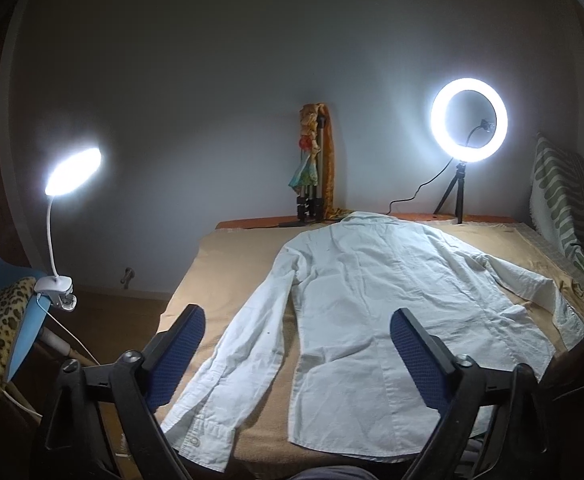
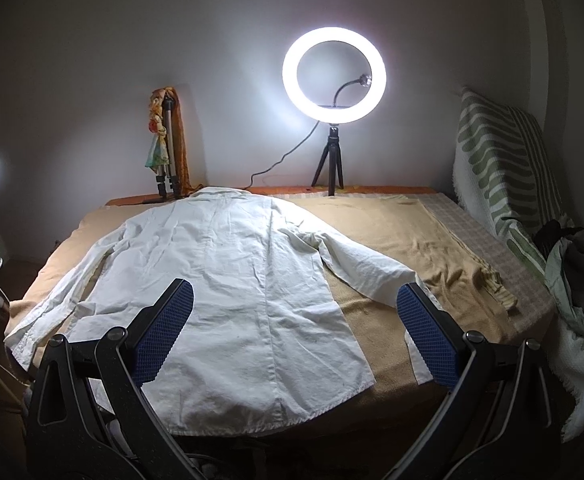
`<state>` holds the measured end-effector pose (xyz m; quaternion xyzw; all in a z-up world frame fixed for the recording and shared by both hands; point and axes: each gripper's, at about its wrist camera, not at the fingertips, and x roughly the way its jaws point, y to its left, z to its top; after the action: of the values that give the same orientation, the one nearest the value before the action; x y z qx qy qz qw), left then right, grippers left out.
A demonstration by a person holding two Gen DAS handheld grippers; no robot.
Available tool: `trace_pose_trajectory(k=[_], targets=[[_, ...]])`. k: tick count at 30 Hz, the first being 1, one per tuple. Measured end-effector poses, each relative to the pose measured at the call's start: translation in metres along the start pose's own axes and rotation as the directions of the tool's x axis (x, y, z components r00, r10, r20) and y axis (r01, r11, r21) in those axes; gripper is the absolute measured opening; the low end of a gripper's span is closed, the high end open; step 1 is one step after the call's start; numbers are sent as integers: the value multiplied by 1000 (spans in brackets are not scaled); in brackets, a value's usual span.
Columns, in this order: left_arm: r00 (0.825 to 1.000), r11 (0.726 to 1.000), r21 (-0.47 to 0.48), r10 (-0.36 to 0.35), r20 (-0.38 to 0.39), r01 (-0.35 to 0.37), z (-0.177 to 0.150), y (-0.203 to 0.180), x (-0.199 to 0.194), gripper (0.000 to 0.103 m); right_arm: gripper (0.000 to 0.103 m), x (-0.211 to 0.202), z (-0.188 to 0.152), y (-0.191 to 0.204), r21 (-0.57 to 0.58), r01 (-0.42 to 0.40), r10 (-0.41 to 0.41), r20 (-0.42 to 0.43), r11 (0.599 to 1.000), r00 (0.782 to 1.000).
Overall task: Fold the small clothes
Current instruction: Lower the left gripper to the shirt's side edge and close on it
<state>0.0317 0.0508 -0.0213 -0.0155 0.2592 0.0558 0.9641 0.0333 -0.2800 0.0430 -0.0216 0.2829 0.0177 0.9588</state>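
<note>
The shirt (image 1: 376,320) is lying flat and back-up on the tan blanket (image 1: 235,264) covering the bed, its hem toward the near edge and its collar reaching the far edge. Its sleeves are stretching out along both sides of the body, one toward the near left corner, the other toward the right edge. The left gripper (image 1: 298,344) is hovering above the near left part of the shirt with its jaws spread wide and nothing between the blue pads. The right gripper (image 2: 294,328) is hanging over the hem near the right sleeve, also gaping apart and empty. Beyond the far edge, a folded tripod (image 2: 166,148) is leaning against the wall and a ring light (image 2: 334,75) is glowing. A clip lamp (image 1: 73,172) is shining off the left edge.
</note>
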Motion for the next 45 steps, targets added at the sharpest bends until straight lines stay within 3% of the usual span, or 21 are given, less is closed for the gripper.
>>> trace_pose_trajectory(k=[7,14,18,23,30,35,39,41,43,45], targets=[[998,999,-8,40,-39,-41,12,44,39,76,103,17,21,13,-58,-31,34,48,998,998],[992,999,-22,42,-117,-45,21,83,89,65,103,51,47,27,-111,-54,59,42,992,997],[975,997,-75,1,-223,-18,15,105,128,52,103,65,62,34,-108,-131,133,8,985,991],[944,996,-90,-16,-330,-15,2,122,167,47,98,77,75,57,-113,-216,217,-10,970,976],[896,991,-130,-31,-443,-30,-35,134,204,44,90,104,72,89,-66,-367,362,-74,928,929],[870,974,-223,-76,-486,-40,-62,140,222,41,80,129,63,112,-89,-419,404,-150,904,902],[864,966,-255,-98,-494,-35,-76,137,230,38,70,152,60,126,-65,-468,448,-198,881,871],[873,970,-241,-84,-481,-40,-76,135,229,37,65,166,56,131,-42,-494,473,-224,869,852],[878,966,-258,-93,-469,-35,-74,136,232,29,62,178,49,135,-19,-517,496,-253,856,831],[885,957,-287,-110,-452,-28,-74,138,233,11,59,188,39,137,-8,-537,512,-288,843,809]])
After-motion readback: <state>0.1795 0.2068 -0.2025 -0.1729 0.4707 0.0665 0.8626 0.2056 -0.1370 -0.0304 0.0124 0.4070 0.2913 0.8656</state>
